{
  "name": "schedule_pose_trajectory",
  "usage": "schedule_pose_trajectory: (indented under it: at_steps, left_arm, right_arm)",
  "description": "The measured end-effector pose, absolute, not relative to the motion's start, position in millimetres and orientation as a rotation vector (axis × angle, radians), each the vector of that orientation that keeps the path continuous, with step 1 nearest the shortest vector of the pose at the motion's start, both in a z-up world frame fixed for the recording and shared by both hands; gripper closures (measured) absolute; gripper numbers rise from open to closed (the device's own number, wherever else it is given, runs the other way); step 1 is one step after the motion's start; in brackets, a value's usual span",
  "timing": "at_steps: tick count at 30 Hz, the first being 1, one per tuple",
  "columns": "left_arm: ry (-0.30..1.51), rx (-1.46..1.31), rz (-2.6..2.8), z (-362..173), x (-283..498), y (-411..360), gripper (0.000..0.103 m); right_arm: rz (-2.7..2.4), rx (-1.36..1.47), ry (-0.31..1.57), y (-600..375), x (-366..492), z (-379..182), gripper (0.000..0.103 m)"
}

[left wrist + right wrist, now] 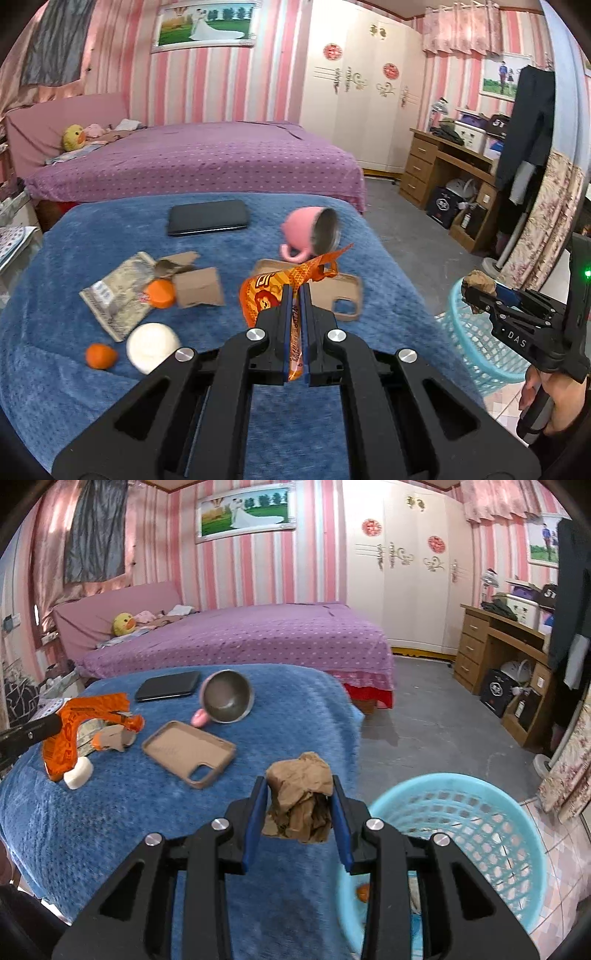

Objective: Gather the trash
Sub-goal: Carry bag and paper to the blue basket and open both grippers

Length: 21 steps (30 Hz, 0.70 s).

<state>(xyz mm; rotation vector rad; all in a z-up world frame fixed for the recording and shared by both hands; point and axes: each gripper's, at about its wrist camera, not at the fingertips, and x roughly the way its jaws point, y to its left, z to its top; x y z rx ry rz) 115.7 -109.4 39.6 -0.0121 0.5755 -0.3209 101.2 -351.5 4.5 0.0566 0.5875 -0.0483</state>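
Landmark: blue basket (480, 834), on the floor beside the blue-covered bench (155, 794).
Left tongs (294, 295): clamped on orange snack wrapper (266, 291), above the bench, short of the basket.
Right tongs (299, 805): gripping crumpled brown paper (301, 797), just beside the basket's rim.
Advice: carry both fully over the basket's mouth before releasing.

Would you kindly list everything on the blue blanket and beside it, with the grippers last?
snack wrapper: one, orange, held above the blanket
crumpled paper: one, brown, held near the basket
basket: one, light blue, on the floor right of the blanket
mug: one, pink, lying on its side
phone case: one, tan, lying open side up
phone: one, black, far side
cardboard scraps: brown, left of centre
printed packet: one, beige, left
orange pieces: two, left
white round object: one, near left
left gripper: shut on snack wrapper
right gripper: shut on crumpled paper
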Motion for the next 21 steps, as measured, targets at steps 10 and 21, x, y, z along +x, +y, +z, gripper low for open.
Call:
schedule_pose_trajectory:
  at_steps: [10, 21]
  left_arm:
    - [0.579, 0.041, -0.391, 39.1, 113.3, -169.8, 0.1]
    - [0.576, 0.084, -0.503, 40.1, 104.1, -240.2, 0.1]
  right_arm:
    - [-0.146, 0.102, 0.58, -413.3, 79.9, 2.1, 0.069]
    - [-0.259, 0.123, 0.577, -474.2, 52.2, -0.2, 0.069]
